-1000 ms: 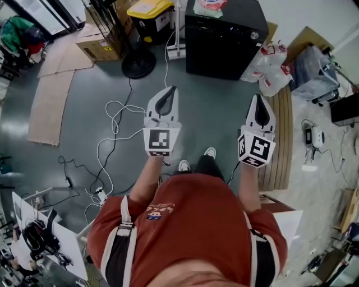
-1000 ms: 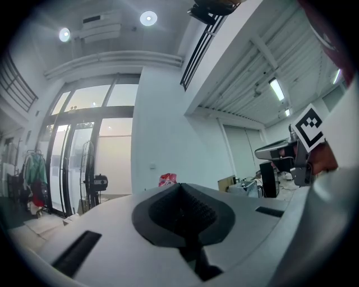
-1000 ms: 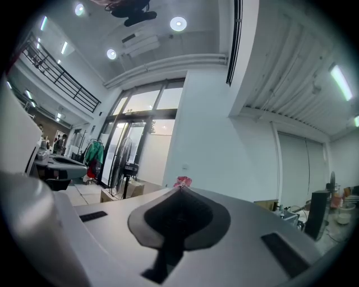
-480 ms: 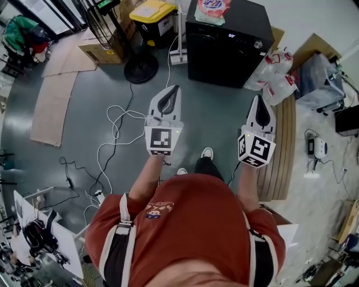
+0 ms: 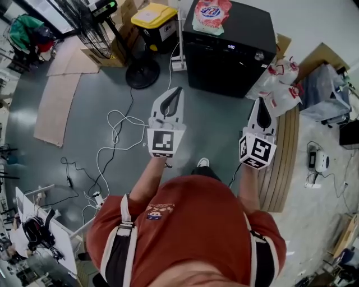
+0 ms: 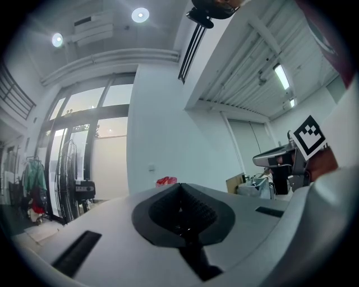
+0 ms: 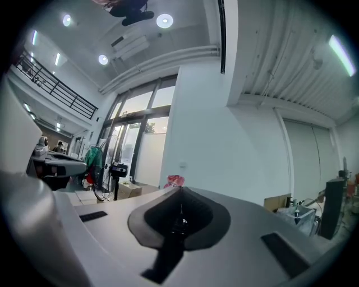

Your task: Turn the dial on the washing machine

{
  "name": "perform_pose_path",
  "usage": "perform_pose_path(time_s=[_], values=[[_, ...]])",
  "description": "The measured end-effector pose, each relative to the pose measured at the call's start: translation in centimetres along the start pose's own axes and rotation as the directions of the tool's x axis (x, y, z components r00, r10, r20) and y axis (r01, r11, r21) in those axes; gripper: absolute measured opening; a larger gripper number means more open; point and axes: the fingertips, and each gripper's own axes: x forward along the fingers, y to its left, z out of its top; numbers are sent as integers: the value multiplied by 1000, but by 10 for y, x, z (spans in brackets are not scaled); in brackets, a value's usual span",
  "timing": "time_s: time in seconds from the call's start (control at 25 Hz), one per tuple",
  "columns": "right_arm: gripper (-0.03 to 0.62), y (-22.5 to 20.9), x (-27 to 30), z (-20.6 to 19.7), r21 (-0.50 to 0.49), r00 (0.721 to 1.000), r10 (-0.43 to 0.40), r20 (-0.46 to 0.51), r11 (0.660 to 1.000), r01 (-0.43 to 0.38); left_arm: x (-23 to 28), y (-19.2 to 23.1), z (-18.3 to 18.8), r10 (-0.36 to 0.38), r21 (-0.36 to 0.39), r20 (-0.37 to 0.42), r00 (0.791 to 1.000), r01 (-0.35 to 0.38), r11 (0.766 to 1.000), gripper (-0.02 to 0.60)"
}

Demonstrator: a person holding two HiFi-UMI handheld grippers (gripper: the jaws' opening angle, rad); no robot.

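Observation:
The black washing machine [image 5: 227, 47] stands at the far end of the grey floor, its silver dial [image 5: 258, 56] at the right of the top panel. A red and white bag [image 5: 211, 14] lies on its lid and shows over the jaws in the right gripper view as the red bag [image 7: 175, 180]. My left gripper [image 5: 174, 91] and right gripper [image 5: 262, 103] are held in the air side by side, well short of the machine. Both point toward it. Each has its jaws shut with nothing between them, as the left gripper [image 6: 179, 186] and right gripper [image 7: 180, 190] views show.
A standing fan [image 5: 90, 25] with a round base [image 5: 142, 73] is left of the machine, next to a yellow-lidded bin [image 5: 152, 17] and cardboard boxes [image 5: 104, 53]. White cables [image 5: 119, 130] loop on the floor. Plastic bags [image 5: 279, 78] and wooden slats [image 5: 282, 160] lie right.
The washing machine has slid lower in the head view and shows more of its top, as the person steps toward it. Both grippers stay shut and level.

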Motion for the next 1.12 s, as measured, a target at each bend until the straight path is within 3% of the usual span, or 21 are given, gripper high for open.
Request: perform_pose_path(time_s=[0.32, 0.6, 0.88, 1.12], values=[[9, -56, 56, -2, 0, 1000, 11, 16, 1000, -11, 73, -20, 7, 14, 23, 8, 1000, -15, 1000, 11], [9, -97, 83, -18, 8, 1000, -26, -6, 1000, 26, 119, -37, -4, -2, 15, -5, 1000, 2, 1000, 11], [9, -105, 122, -41, -3, 997, -65, -45, 998, 65, 172, -34, -29, -63, -8, -9, 998, 63, 998, 11], [9, -106, 180, -42, -18, 993, -106, -60, 994, 105, 235, -6, -42, -104, -26, 2, 995, 104, 994, 11]])
